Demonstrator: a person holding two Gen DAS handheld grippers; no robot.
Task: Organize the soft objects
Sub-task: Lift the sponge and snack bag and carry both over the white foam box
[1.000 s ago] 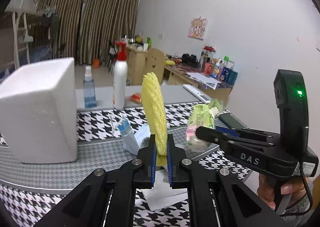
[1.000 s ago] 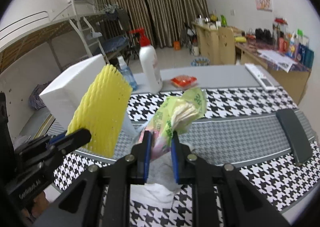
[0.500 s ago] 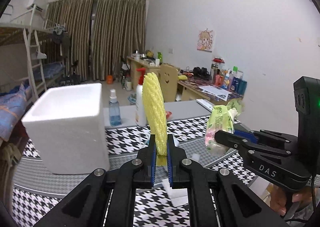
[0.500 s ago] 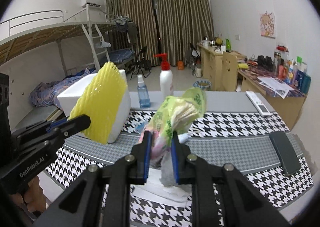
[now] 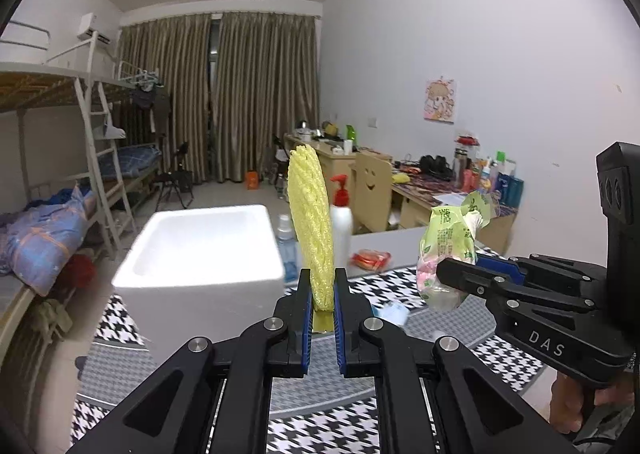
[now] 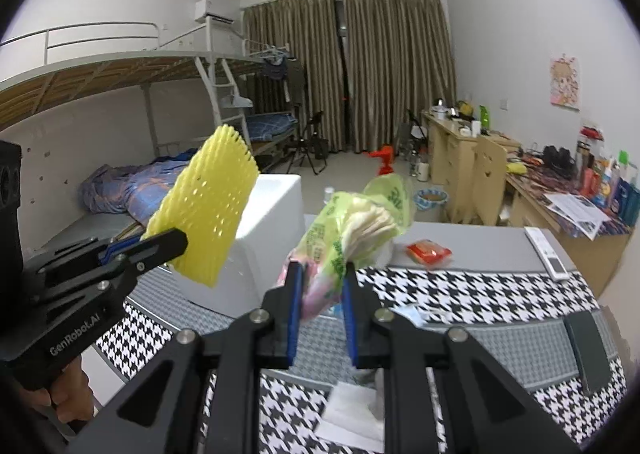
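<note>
Both pickups look done; neither item is stowed yet.

We have the left gripper (image 5: 322,296) clamped on the lower edge of the yellow foam net (image 5: 310,221), which stands upright above the jaws, clear of the table. The right gripper (image 6: 320,294) is closed on the green tissue pack (image 6: 352,225), squeezing its lower end, the crumpled top poking up and off the table too.

The white foam box (image 5: 200,254) sits on the far left of the houndstooth table (image 5: 512,362), open top facing up; nothing shows in the part of its interior we can see. We judge it the likely destination, though the task does not name one.

Left to do, as we read it: carry both items over the box and release. Loose white tissue sheets (image 6: 352,418) lie on the near table and may also need collecting.
</note>
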